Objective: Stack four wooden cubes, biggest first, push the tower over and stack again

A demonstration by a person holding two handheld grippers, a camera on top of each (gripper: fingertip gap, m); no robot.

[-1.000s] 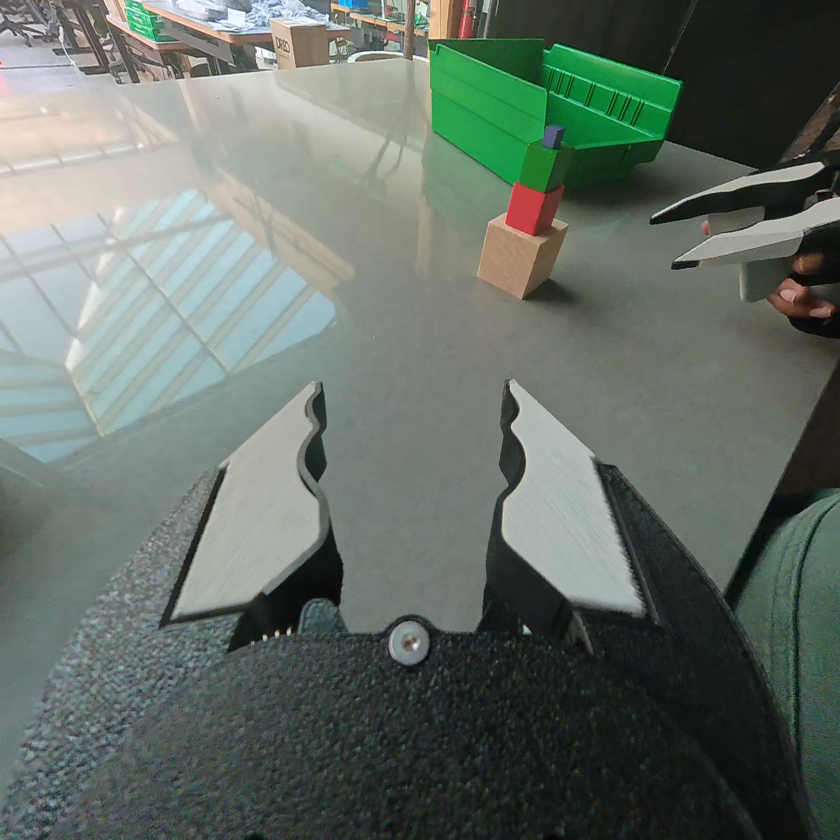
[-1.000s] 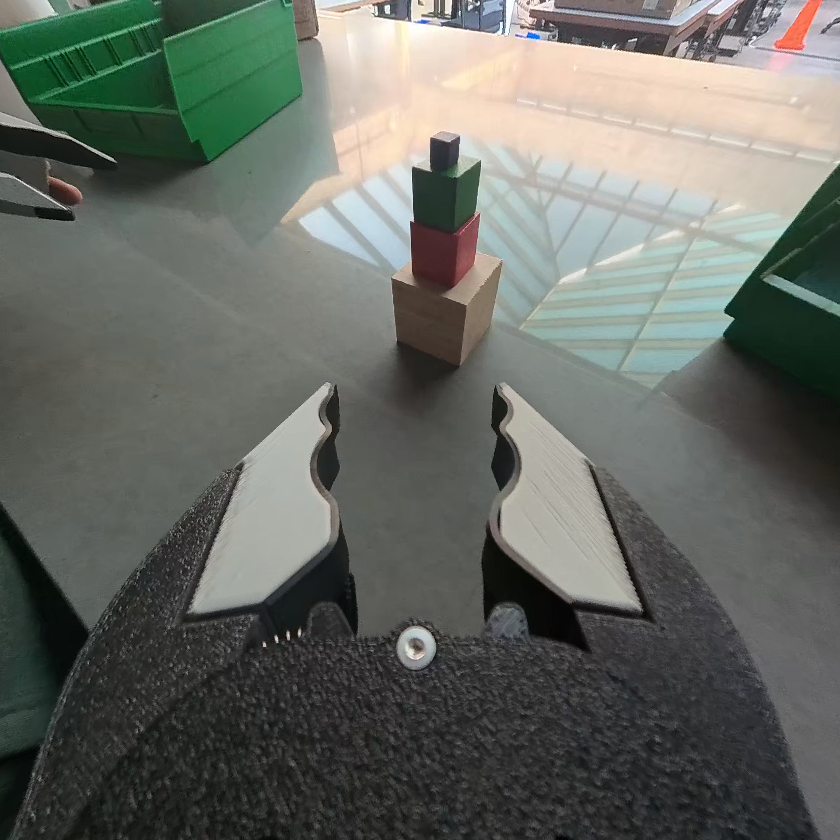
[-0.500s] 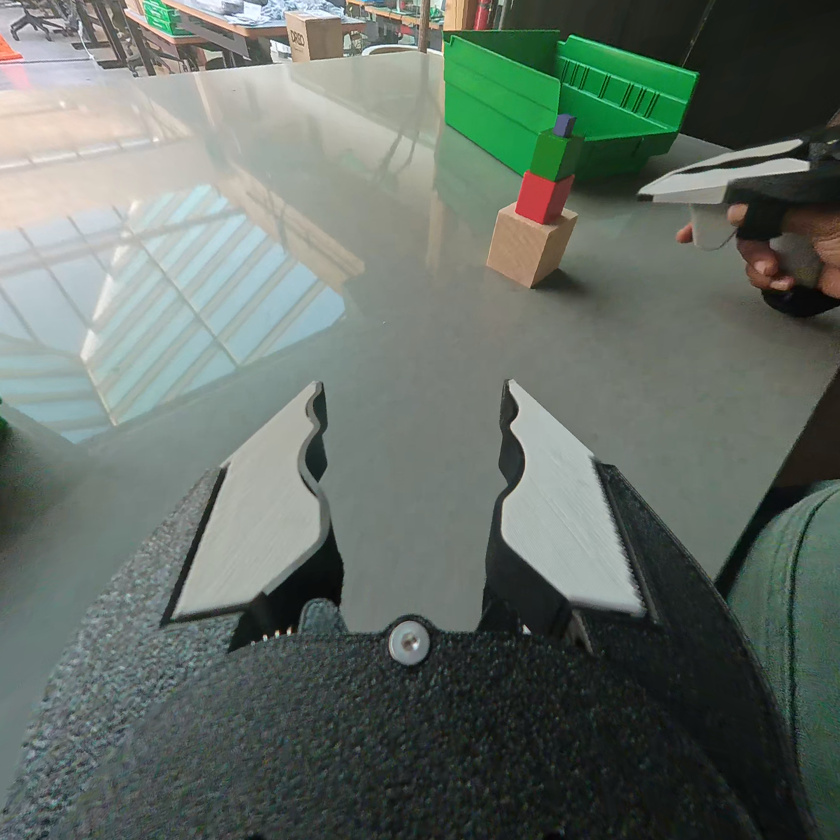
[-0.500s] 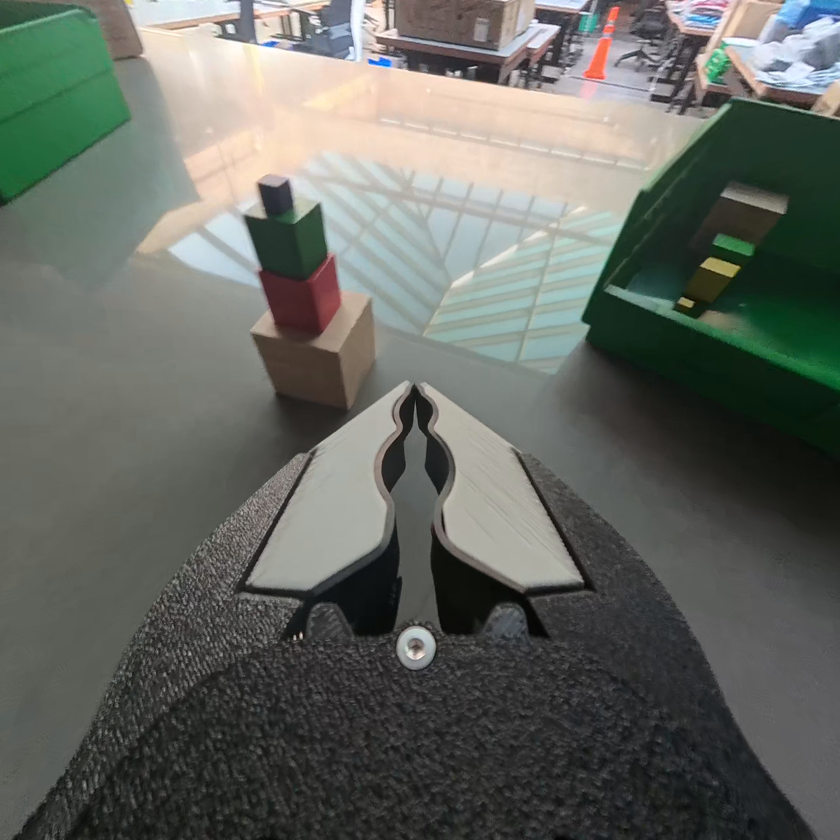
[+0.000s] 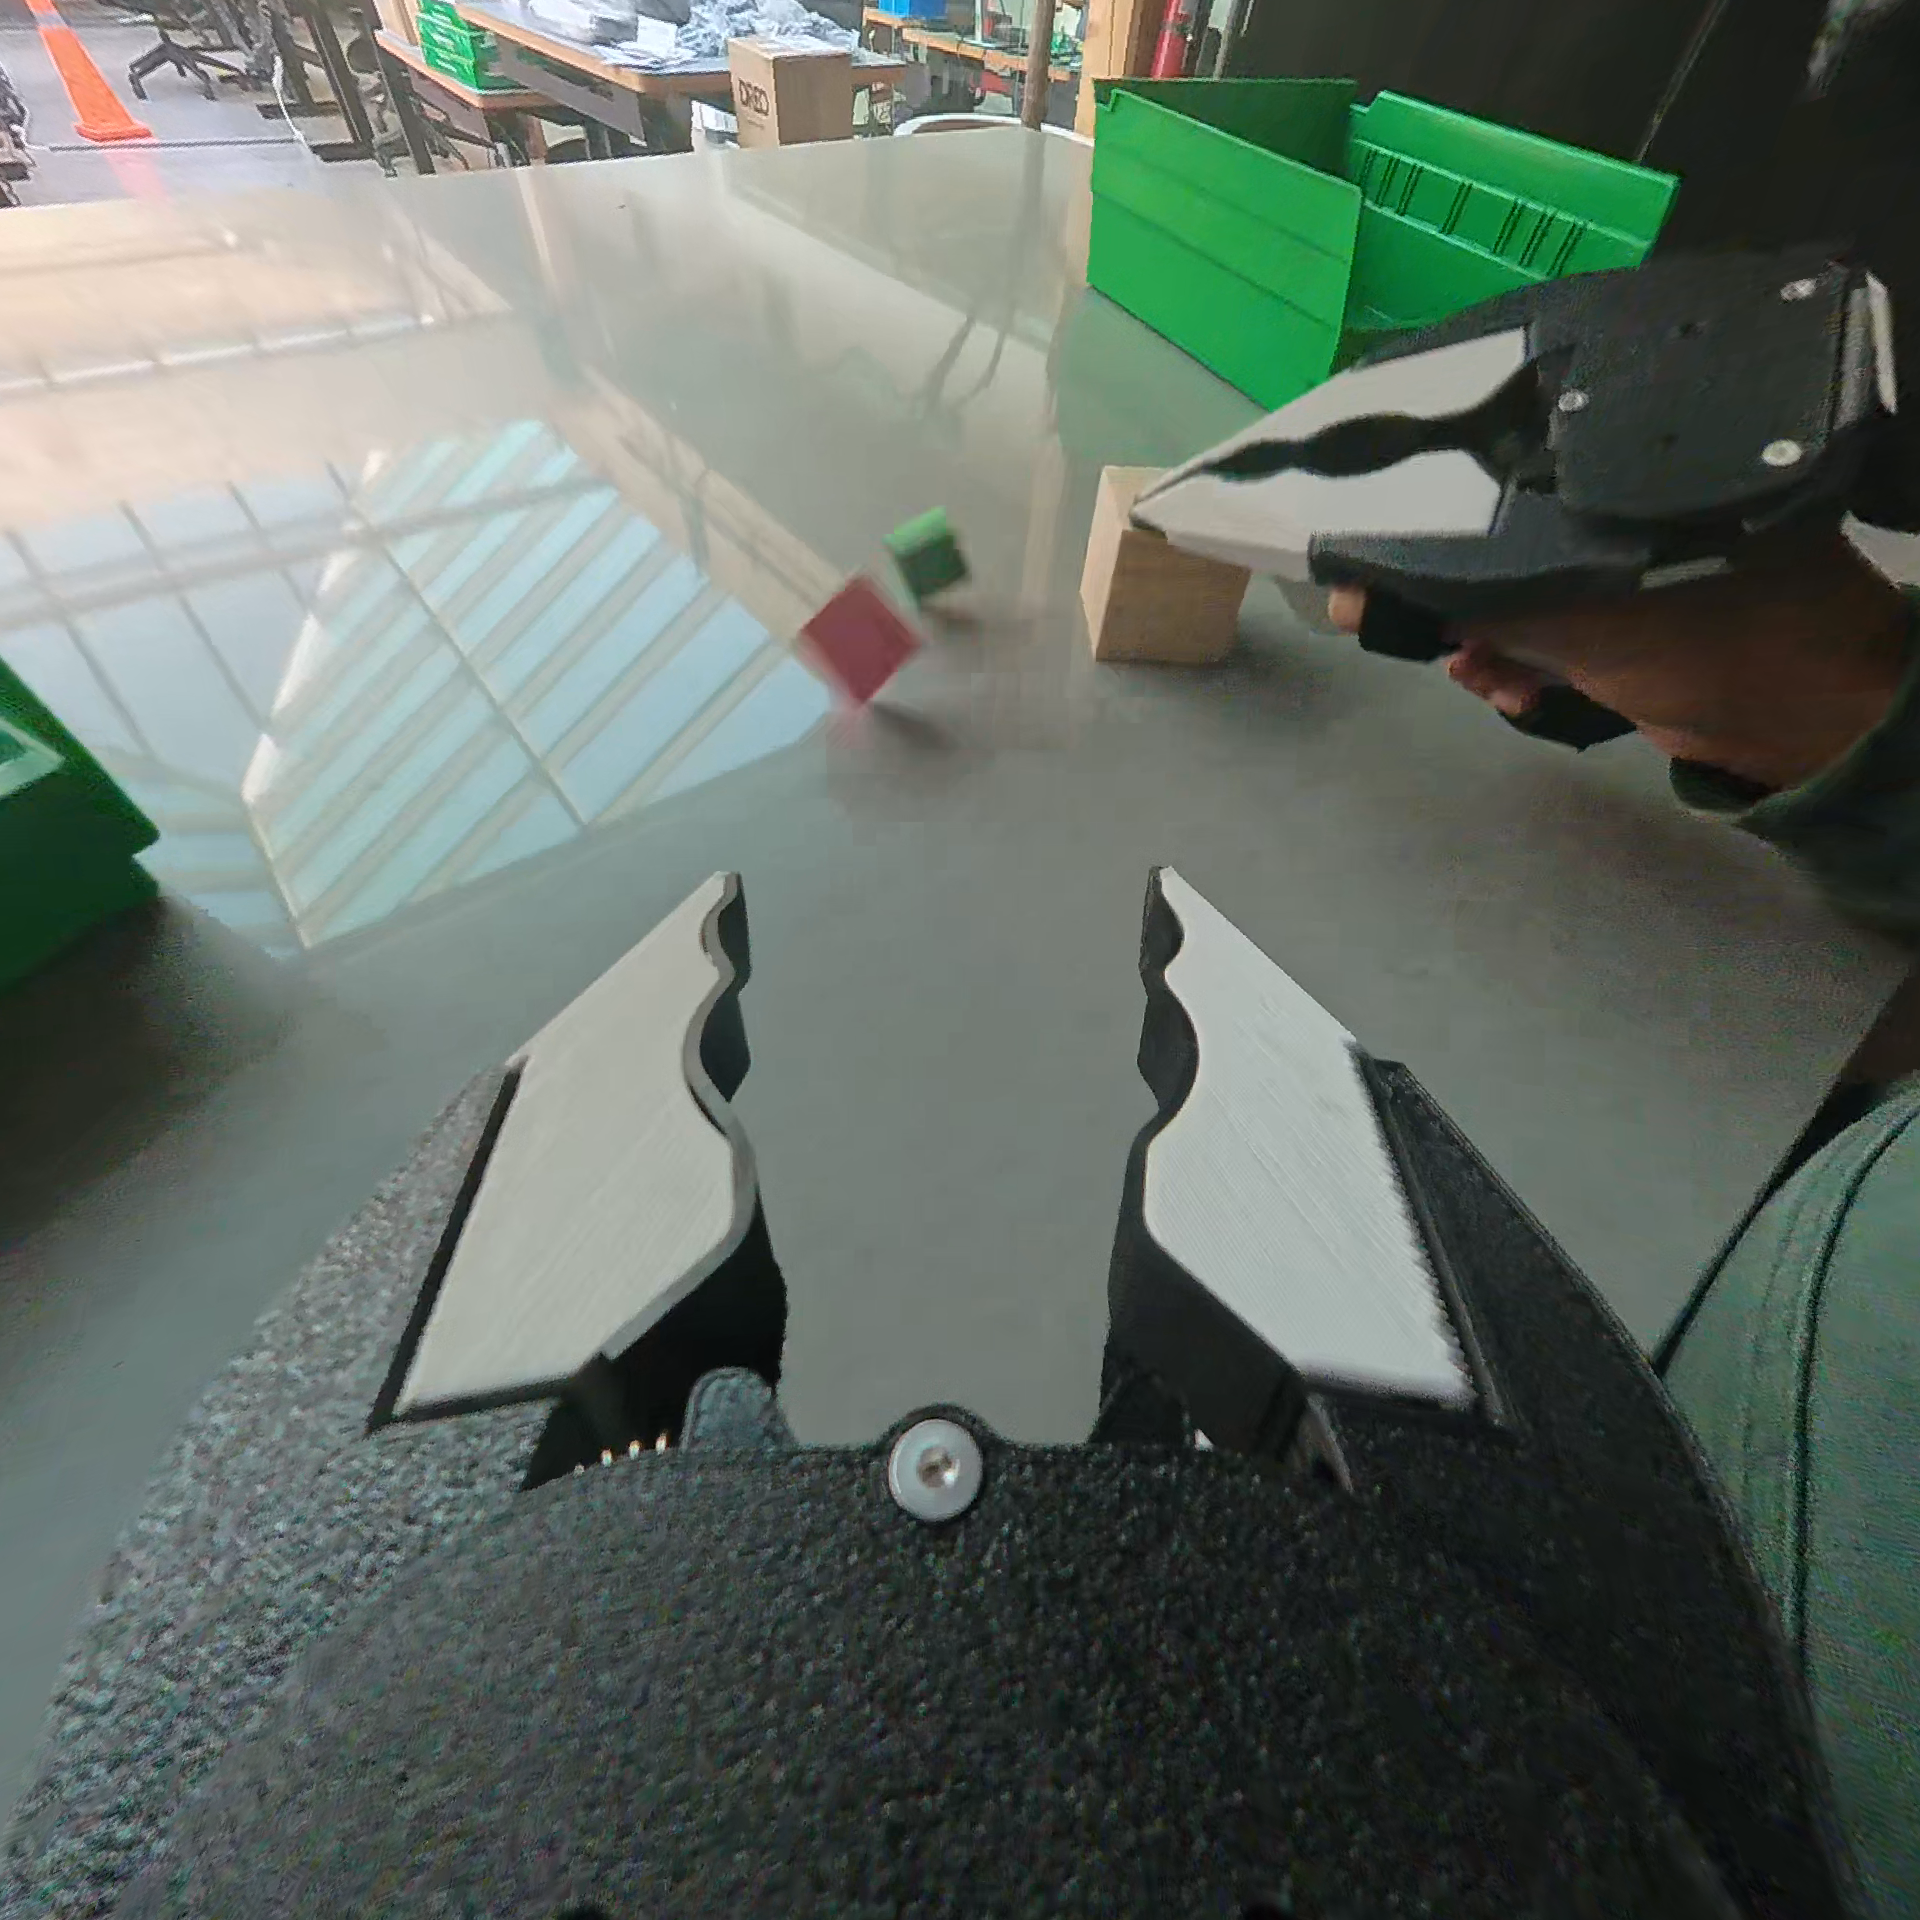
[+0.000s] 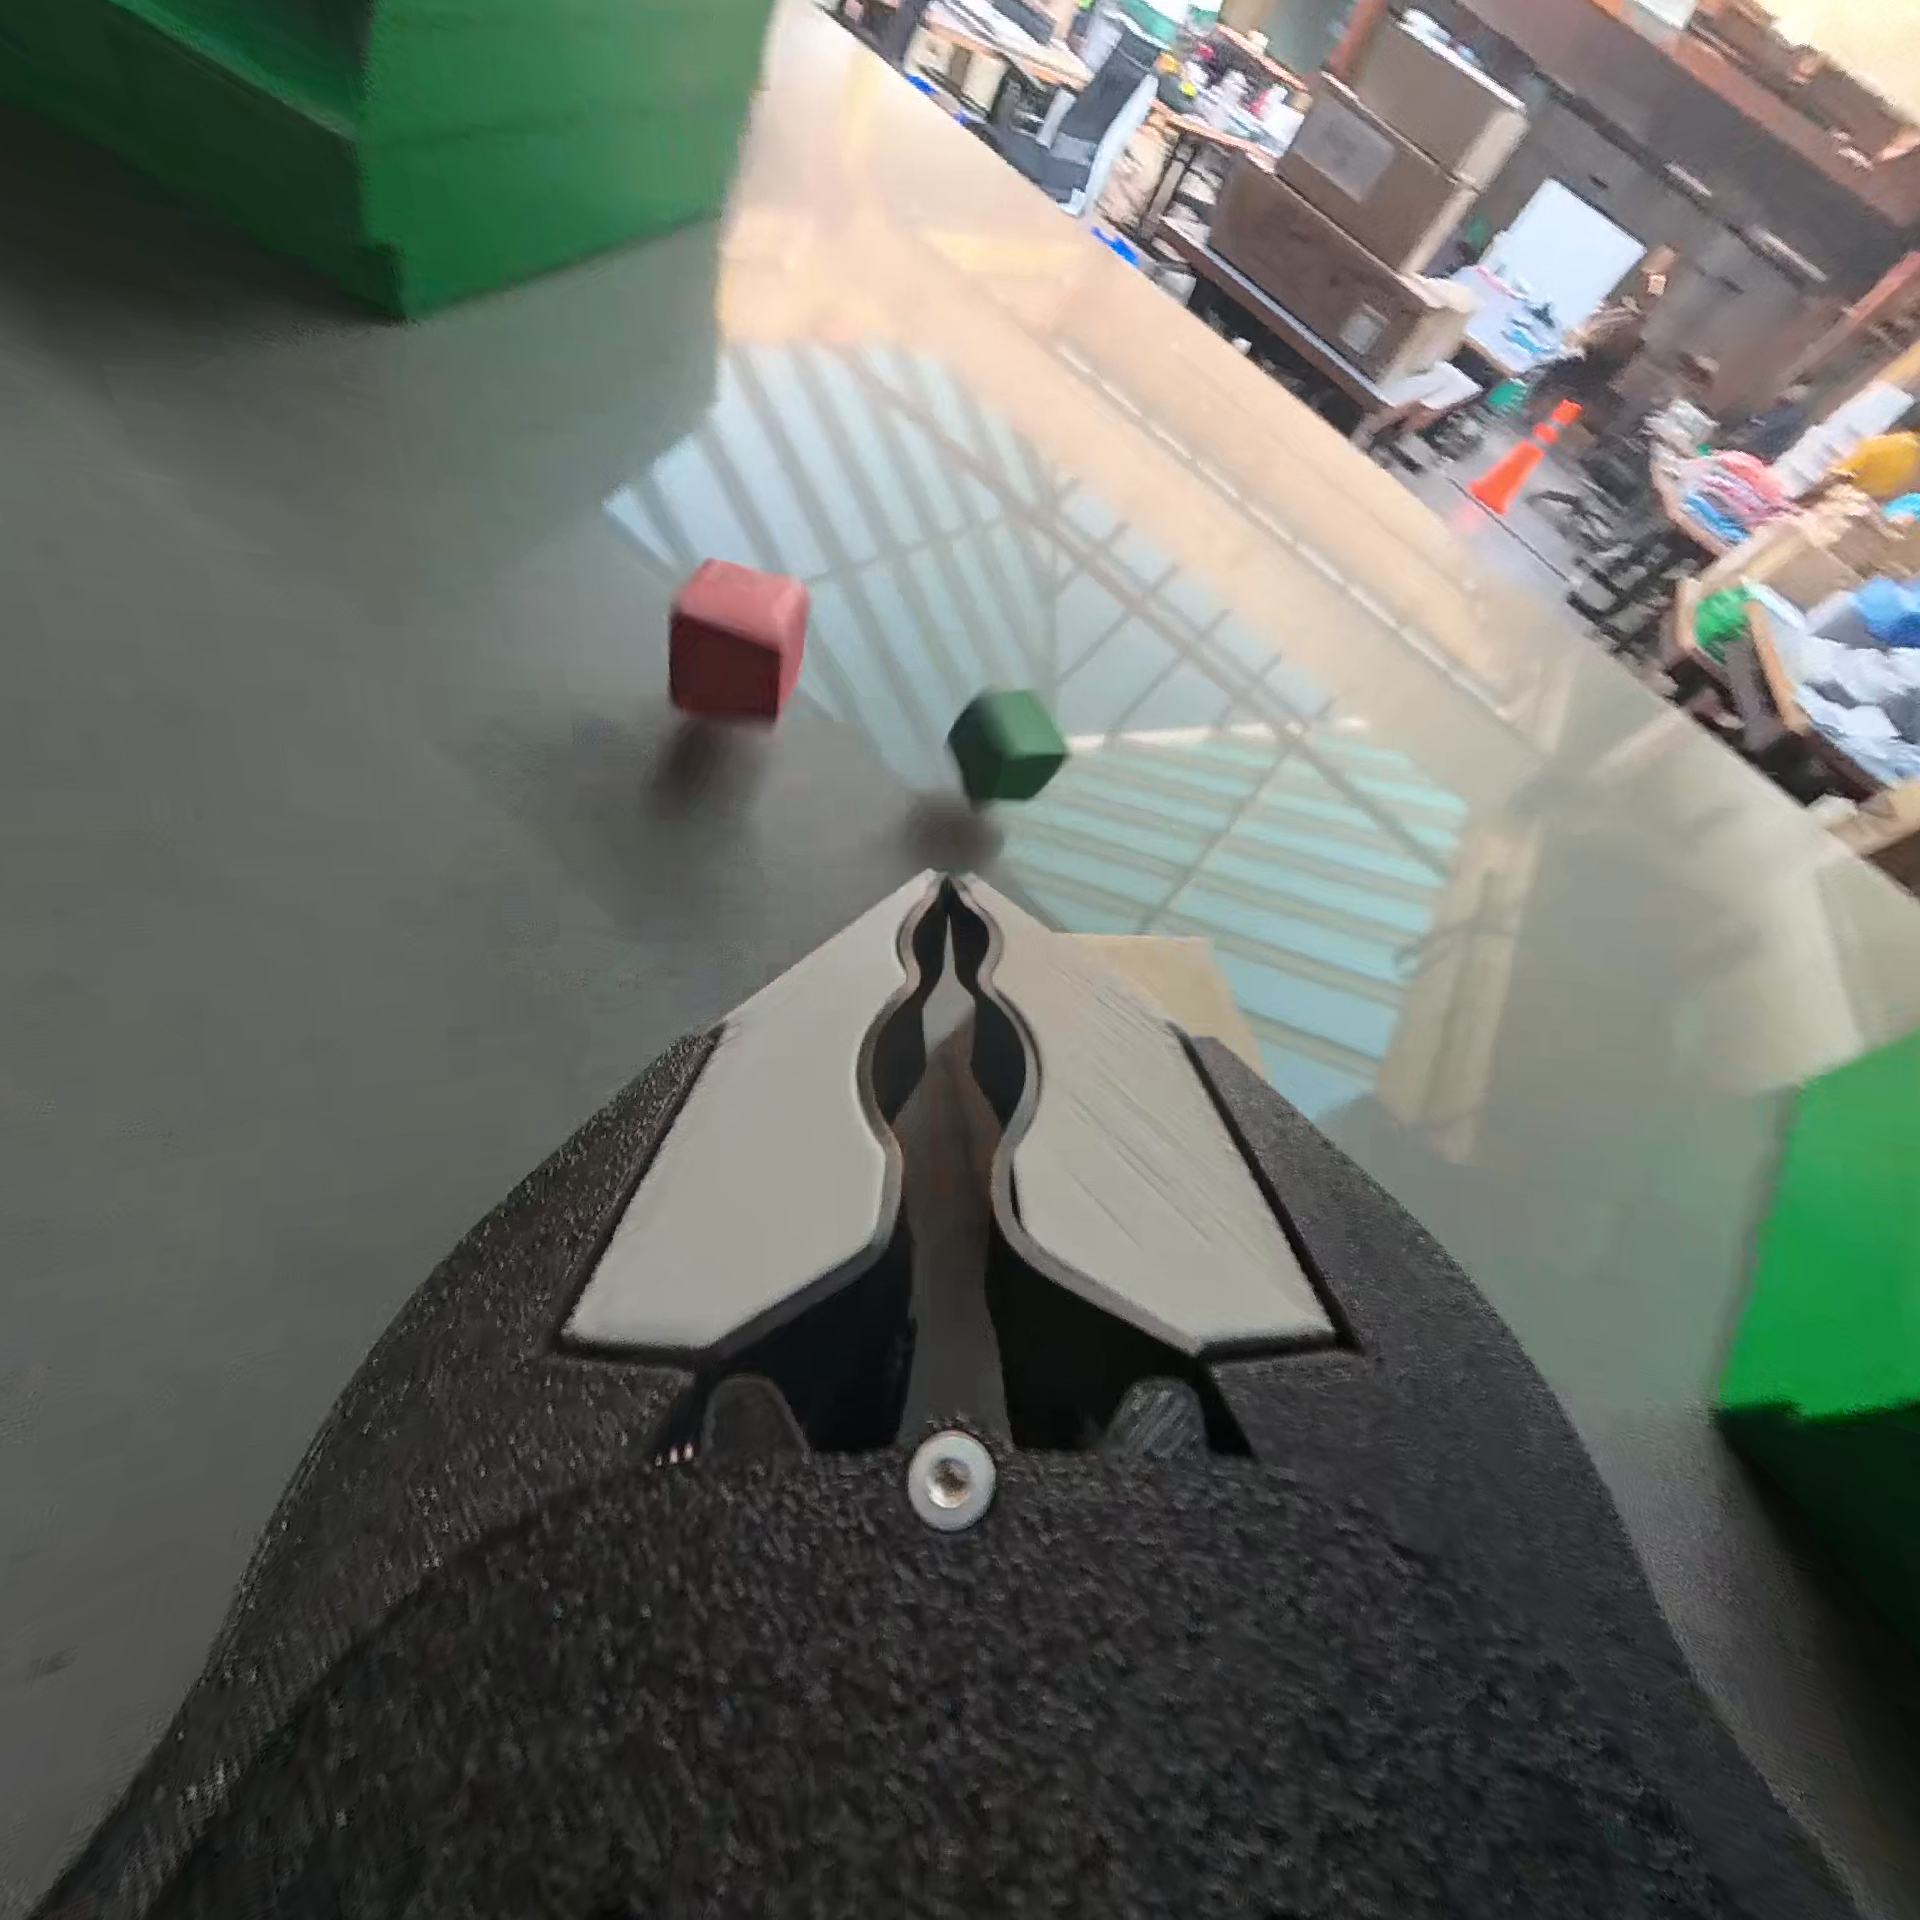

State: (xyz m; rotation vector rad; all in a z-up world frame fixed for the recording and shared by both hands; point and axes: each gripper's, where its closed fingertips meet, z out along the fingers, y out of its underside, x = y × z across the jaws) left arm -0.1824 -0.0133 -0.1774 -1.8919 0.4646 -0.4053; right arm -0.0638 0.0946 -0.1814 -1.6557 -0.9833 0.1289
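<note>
The red cube (image 6: 736,642) and green cube (image 6: 1006,745) are tumbling, blurred, on the desk (image 6: 260,831) just ahead of the right tongs (image 6: 945,883), pinched closed and empty over the wooden block (image 5: 1158,597), while the left tongs (image 5: 945,904) are gaping wide, empty, farther back.

Wooden block (image 5: 1158,597) sits on the table (image 5: 727,312), the bigger cube (image 5: 860,639) and smaller cube (image 5: 927,551) off to its left, storage bin (image 5: 1247,239) behind, another bin (image 5: 52,831) far left.
</note>
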